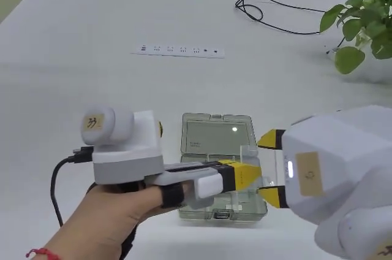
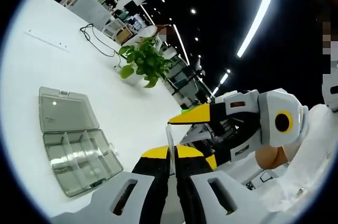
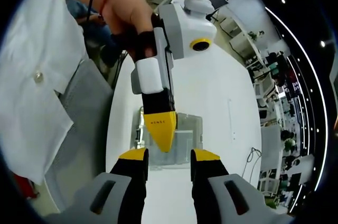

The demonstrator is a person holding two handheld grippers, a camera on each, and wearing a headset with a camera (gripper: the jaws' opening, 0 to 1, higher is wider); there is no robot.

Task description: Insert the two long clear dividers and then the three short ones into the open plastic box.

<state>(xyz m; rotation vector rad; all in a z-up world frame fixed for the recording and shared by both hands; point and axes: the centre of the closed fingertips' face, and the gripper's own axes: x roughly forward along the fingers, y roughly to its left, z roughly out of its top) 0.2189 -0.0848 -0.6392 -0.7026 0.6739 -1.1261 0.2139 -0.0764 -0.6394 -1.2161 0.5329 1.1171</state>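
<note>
Likely the short-divider step — your left gripper pinches a thin clear plastic divider, right gripper stands wide; next, align it over the open clear plastic box.

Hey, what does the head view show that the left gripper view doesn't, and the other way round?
Head view adds the hand gripping the left hand-held gripper, with a red wrist cord. Left gripper view adds ceiling light strips and the clear divider pinched between its jaws. Both share the open box, plant and right hand-held gripper.
</note>
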